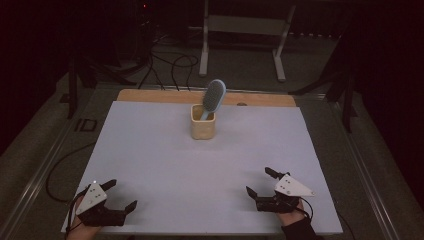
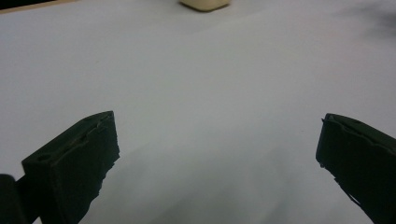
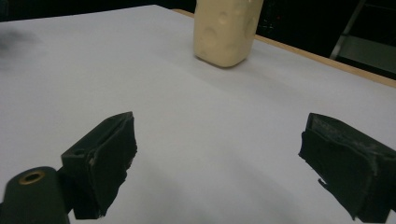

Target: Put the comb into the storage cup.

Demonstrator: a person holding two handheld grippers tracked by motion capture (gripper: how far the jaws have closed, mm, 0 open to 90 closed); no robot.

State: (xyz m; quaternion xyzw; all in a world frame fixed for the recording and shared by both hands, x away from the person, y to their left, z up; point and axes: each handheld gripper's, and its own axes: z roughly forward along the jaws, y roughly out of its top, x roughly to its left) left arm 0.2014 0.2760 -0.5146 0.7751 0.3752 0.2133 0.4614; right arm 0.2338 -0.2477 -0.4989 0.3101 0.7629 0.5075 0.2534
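Note:
A cream cup (image 1: 202, 124) stands upright near the far middle of the white mat (image 1: 150, 150). A blue-grey hairbrush (image 1: 213, 96) stands in it, head up and leaning right. My left gripper (image 1: 120, 194) rests open at the near left corner of the mat with nothing between its jaws. My right gripper (image 1: 260, 181) is open at the near right, also empty. The left gripper view has the cup's base (image 2: 205, 4) far ahead beyond its gripper (image 2: 217, 140). In the right gripper view the cup (image 3: 226, 30) stands ahead, past the open gripper (image 3: 219, 144).
The mat lies on a wooden table (image 1: 150, 95) whose far edge shows as a tan strip. Behind the table are a white metal stand (image 1: 245, 30) and loose cables (image 1: 170, 65) on the floor. A cable (image 1: 62, 165) runs along the table's left side.

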